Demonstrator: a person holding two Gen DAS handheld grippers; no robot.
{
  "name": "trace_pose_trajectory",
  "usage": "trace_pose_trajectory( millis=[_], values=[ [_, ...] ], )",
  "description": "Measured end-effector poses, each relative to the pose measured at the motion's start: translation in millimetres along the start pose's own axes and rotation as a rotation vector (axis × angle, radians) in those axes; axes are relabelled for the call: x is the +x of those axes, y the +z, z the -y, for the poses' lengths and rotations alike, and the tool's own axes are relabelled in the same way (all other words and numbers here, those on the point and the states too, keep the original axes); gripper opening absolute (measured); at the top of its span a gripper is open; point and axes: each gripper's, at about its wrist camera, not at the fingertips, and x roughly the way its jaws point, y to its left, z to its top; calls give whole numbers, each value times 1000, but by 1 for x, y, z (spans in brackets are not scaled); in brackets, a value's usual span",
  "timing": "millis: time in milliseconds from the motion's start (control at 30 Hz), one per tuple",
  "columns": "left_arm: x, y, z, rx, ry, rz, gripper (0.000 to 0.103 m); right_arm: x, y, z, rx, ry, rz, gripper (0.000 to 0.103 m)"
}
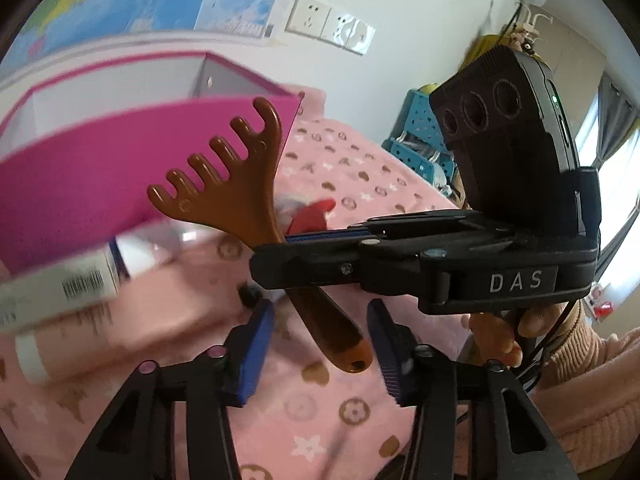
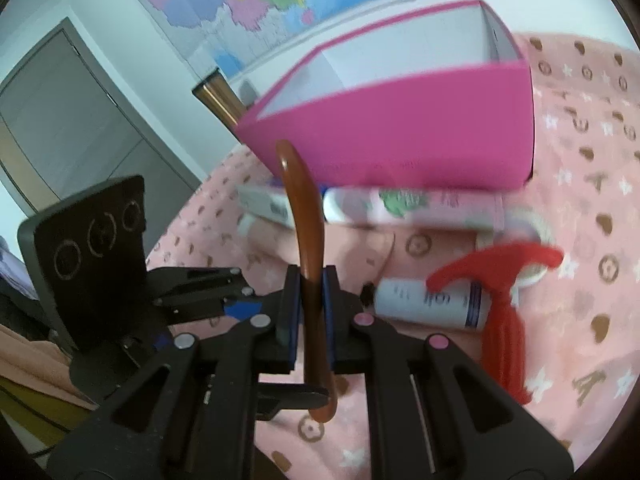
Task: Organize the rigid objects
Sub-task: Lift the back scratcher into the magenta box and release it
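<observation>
Above a pink blanket [image 2: 580, 240], the right gripper [image 2: 310, 312] clamps a brown comb [image 1: 240, 184] by its handle, the pink box [image 2: 400, 132] at 12 o'clock; the left gripper [image 1: 320, 344] stands released, pads either side of the handle's end without touching.

White capitals reading "DAS" are showing on the black body of the right gripper [image 1: 280, 258]. A barcode is showing on a white box [image 1: 60, 292], its digits blurred; print on the white bottle [image 2: 432, 304] is staying illegible.
</observation>
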Motion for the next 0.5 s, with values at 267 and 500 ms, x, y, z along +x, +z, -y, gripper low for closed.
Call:
trace_pose_trajectory(
  millis=[267,500],
  values=[
    [-24,55,6,114,77,101,41,-20,47,-6,-20,17,112,12],
    [-25,107,-7,140,140,131,41,-28,102,3,-11,27,202,12]
  ],
)
